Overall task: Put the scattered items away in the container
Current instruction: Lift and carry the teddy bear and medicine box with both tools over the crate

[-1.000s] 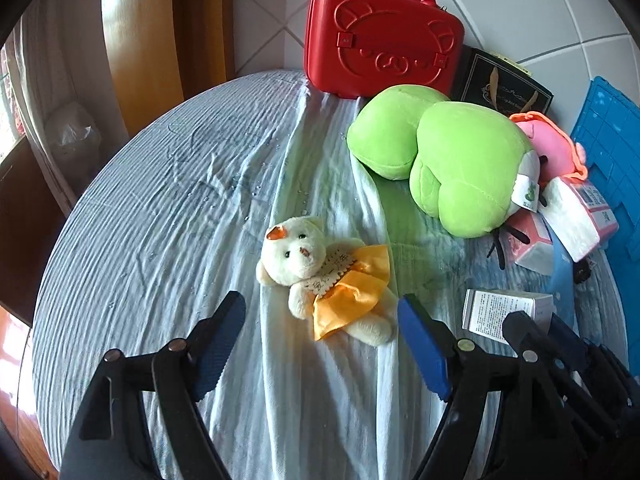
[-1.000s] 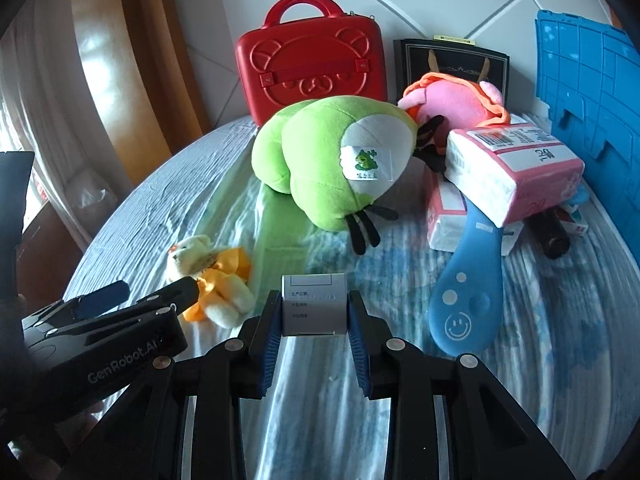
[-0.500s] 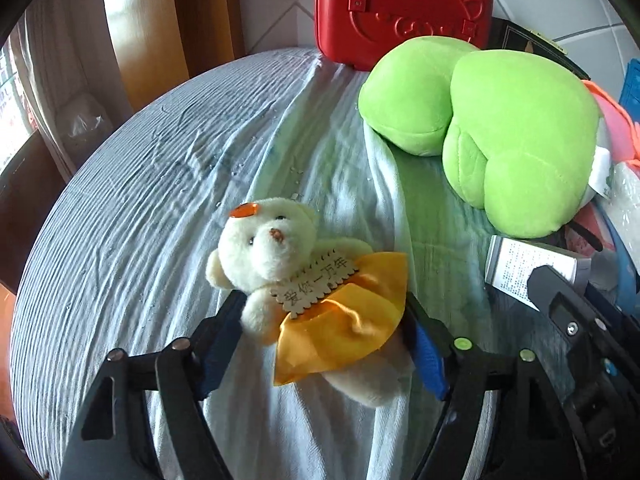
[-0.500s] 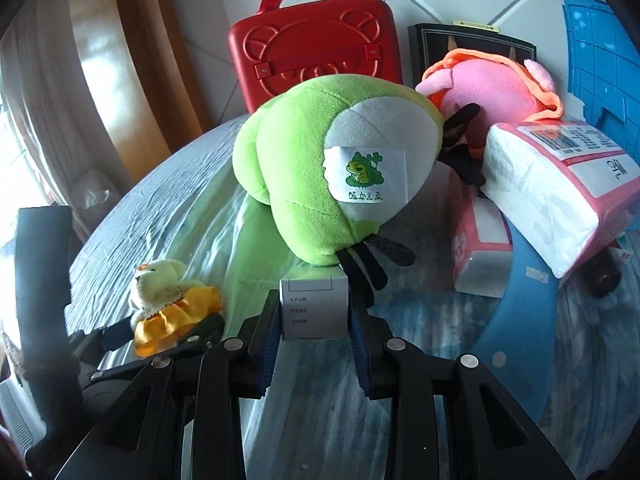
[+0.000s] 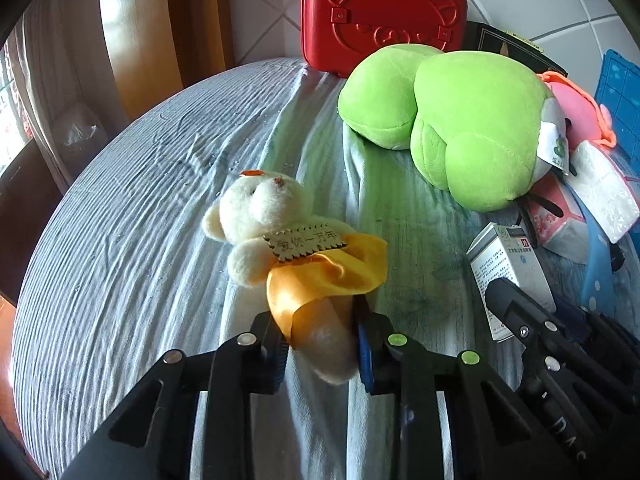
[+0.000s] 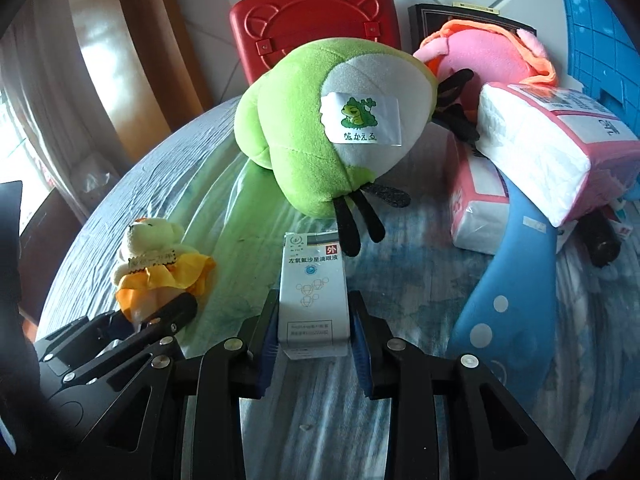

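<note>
The small cream teddy bear (image 5: 276, 240) in a yellow-orange satin skirt lies on its back on the desk's wrinkled pale blue cloth (image 5: 120, 260), its long axis running from the legs near the camera up to the head, which points away and slightly to the left; a wooden tag across its chest carries Chinese characters too small to read with certainty. The left gripper (image 5: 320, 344) has its jaws closing on the bear's lower body, the blue pads against the skirt and legs on either side. Just to the right, the right gripper (image 6: 314, 332) has its jaws clamped on a white medicine box (image 6: 314, 300), held upright on end with its long axis pointing away from the camera; the front reads 左氧氟沙星滴眼液 with a red 外 mark, while the smaller lines below are illegible. Beyond both lies a lime green frog plush (image 6: 332, 128) with a sewn label showing a frog and Japanese script. Behind it stands a red bear-embossed case (image 6: 316, 28), closed, its handle up. To the right are a pink plush (image 6: 488, 56), two pink-and-white tissue packs (image 6: 552, 148), a blue spotted paddle-shaped item (image 6: 516, 280) partly under them, and a blue grid-patterned container (image 6: 600, 44) cut off by the frame edge.
</note>
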`<state>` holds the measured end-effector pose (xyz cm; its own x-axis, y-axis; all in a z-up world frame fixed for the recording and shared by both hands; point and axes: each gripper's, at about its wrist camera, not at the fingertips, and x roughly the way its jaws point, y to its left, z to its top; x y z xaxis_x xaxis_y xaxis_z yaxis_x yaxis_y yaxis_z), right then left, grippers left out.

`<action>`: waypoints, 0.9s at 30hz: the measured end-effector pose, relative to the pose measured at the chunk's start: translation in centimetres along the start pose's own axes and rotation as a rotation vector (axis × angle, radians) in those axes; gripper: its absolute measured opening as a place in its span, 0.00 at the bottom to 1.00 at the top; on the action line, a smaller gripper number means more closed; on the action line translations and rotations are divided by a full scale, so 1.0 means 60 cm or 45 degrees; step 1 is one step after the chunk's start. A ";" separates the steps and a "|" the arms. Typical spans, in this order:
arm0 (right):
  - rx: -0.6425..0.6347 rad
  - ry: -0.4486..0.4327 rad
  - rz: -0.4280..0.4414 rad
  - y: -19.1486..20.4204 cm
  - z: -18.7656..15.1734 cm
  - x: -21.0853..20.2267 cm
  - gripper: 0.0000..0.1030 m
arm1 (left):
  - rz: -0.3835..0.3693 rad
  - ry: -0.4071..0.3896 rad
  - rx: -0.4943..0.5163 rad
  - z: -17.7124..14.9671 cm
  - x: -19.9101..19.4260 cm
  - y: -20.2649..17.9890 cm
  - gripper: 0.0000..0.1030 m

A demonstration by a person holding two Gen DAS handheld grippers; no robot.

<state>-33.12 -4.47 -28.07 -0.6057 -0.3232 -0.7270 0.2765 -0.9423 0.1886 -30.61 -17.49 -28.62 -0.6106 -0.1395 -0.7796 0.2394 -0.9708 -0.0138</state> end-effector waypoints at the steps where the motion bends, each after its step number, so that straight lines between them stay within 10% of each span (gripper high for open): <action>1: 0.003 -0.010 -0.001 0.001 -0.001 -0.007 0.31 | 0.003 -0.013 0.010 -0.001 -0.010 -0.001 0.26; 16: 0.003 -0.249 -0.055 0.048 0.023 -0.199 0.31 | -0.070 -0.256 0.095 0.024 -0.225 0.002 0.26; 27: -0.008 -0.563 -0.225 0.012 0.066 -0.472 0.31 | -0.254 -0.516 0.210 0.067 -0.451 -0.097 0.26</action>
<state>-18.75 3.65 -4.75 -0.9030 -0.1654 -0.3965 0.1445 -0.9861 0.0823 -18.54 -8.85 -4.93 -0.8855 0.0199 -0.4641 -0.0155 -0.9998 -0.0135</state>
